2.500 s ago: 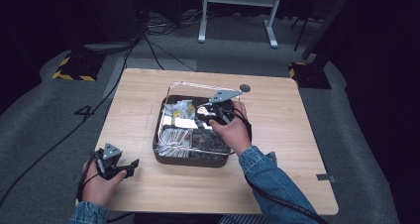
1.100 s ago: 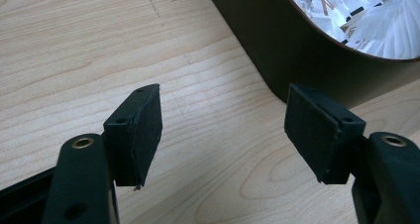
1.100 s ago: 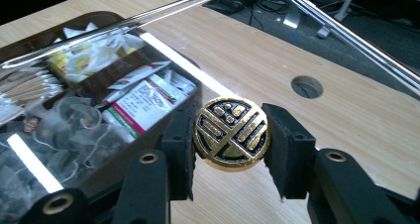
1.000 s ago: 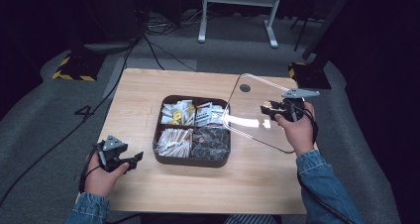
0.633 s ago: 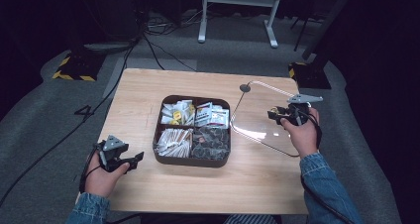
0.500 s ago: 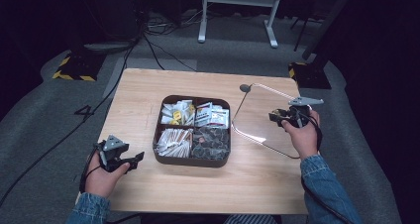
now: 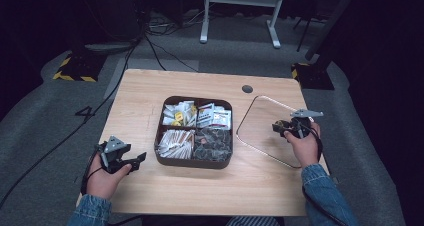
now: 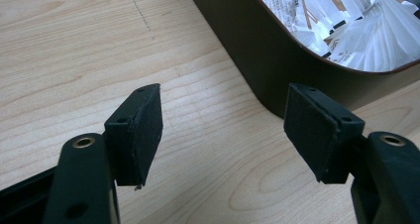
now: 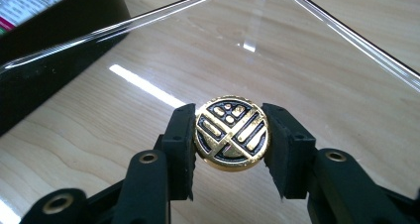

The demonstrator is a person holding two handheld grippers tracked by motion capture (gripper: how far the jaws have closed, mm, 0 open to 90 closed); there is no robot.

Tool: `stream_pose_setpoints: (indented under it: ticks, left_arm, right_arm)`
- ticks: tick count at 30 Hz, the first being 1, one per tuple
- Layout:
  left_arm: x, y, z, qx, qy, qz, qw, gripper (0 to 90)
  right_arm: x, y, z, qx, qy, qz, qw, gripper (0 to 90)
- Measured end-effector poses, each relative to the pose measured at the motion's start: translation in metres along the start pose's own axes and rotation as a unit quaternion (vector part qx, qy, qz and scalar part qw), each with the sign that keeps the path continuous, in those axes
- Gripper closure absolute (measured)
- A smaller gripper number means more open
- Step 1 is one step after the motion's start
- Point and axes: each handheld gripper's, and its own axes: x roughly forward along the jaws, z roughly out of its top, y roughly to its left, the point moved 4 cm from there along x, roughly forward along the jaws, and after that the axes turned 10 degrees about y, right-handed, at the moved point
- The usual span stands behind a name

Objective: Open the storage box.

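Wooden table [image 7: 150, 98] on grey carpet, dark room. One four-compartment tray [image 7: 194, 162], one clear lid [image 7: 262, 131] beside it; my right gripper [image 9: 232, 135] clamps its gold knob [image 9: 232, 134], left gripper [image 8: 223, 130] spread empty.

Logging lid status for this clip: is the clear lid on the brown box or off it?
Off. The clear lid lies flat on the table right of the open brown box, the right tongs shut on its gold knob.

Compartment tray [image 7: 165, 136] sits mid-table [image 7: 150, 91], packets [image 7: 175, 141] inside. Clear lid [image 7: 260, 126] lies flat just right of it; left gripper [image 7: 137, 159] near its left side.
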Motion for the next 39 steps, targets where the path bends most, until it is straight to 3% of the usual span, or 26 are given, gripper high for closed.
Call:
stream_pose_setpoints:
  ticks: [19, 29, 31, 32, 34, 39]
  left_arm:
    - [-0.001, -0.003, 0.001, -0.001, 0.003, -0.002, 1.0000, 32.7]
    - [0.000, -0.004, 0.001, 0.000, 0.003, -0.003, 1.0000, 32.7]
    - [-0.001, -0.004, 0.001, 0.000, 0.003, -0.003, 1.0000, 32.8]
    - [-0.001, -0.004, 0.001, -0.001, 0.002, -0.003, 1.0000, 32.8]
    - [-0.001, -0.004, 0.001, -0.001, 0.002, -0.004, 1.0000, 32.8]
    - [-0.002, -0.005, 0.001, 0.002, 0.001, -0.005, 1.0000, 32.8]
  right_arm:
    - [0.019, -0.001, -0.037, 0.006, 0.025, 0.003, 0.9997, 58.7]
    - [0.020, -0.001, -0.042, 0.021, 0.008, 0.005, 0.9997, 58.3]
    - [0.019, -0.001, -0.043, 0.031, 0.002, 0.011, 0.9994, 53.1]
    - [0.016, -0.001, -0.040, 0.049, -0.015, 0.021, 0.9984, 46.8]
    - [0.009, -0.001, -0.037, 0.060, -0.037, 0.025, 0.9972, 43.1]
    - [0.000, -0.002, -0.034, 0.062, -0.051, 0.024, 0.9965, 40.0]
